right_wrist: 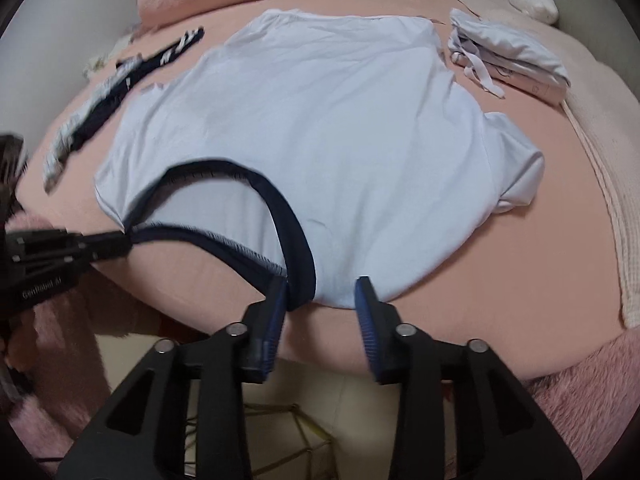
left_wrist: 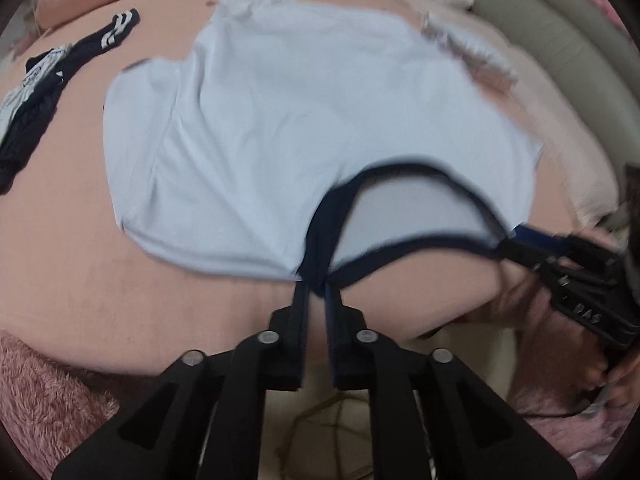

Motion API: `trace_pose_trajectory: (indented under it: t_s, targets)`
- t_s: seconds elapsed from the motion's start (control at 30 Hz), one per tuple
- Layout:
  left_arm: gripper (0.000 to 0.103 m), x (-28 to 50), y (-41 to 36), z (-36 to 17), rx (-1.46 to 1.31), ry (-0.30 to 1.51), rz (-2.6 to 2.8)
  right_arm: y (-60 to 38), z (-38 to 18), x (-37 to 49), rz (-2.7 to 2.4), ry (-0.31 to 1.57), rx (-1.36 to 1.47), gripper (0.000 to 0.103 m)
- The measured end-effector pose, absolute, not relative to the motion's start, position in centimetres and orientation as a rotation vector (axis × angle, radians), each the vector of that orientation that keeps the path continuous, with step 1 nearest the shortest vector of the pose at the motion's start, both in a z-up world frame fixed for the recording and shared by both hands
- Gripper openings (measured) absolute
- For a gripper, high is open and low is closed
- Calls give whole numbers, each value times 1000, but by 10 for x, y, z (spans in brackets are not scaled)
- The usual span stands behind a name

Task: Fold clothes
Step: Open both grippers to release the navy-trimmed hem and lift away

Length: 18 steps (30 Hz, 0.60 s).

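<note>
Pale blue T-shirt lies spread flat across the pink bed, its navy-trimmed neckline at the near edge. The left gripper has its jaws pinched narrowly on the collar trim; the right gripper stands apart, one finger touching the collar, nothing clamped. Folded clothes rest toward the far right corner, dark garments along the left edge.

Smooth matt cloth T-shirt on a peach sheet; fuzzy pink blanket
</note>
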<state>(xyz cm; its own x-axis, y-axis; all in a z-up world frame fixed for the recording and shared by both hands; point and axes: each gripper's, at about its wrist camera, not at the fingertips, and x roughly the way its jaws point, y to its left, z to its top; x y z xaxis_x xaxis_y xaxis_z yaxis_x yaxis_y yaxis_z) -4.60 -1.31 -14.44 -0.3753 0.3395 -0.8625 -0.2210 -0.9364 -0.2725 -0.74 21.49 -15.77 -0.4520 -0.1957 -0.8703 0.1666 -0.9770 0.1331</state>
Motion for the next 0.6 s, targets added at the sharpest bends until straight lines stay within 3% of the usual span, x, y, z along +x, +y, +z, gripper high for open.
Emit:
trace_pose_trajectory:
  t_s: [0.03,0.07,0.1,0.2,0.3,0.47,0.6]
  targets:
    - [53,-49,-15,-137,-1461,-206,2359,218,-153,-9,-2523,-82,1487,57]
    - [62,-53,-14,-131,-1418,-223,2380,222,-148,-11,-2538,-142,1452,64]
    - [62,-59,-13,-127,-1380,-227,2407,226,-143,-14,-2551,-208,1416,72]
    - [71,-74,-8,-113,-1262,-237,2486,232,-132,-29,-2616,-318,1348,76]
    - [72,-102,3,-128,-1313,-119,2570,224,-126,-52,-2695,-243,1341,95]
    - [74,-115,9,-167,-1487,-48,2590,202,-165,-92,-2644,-46,1539,96]
    - [97,-97,9,-175,-1518,60,2590,193,-190,-76,-2706,61,1528,102]
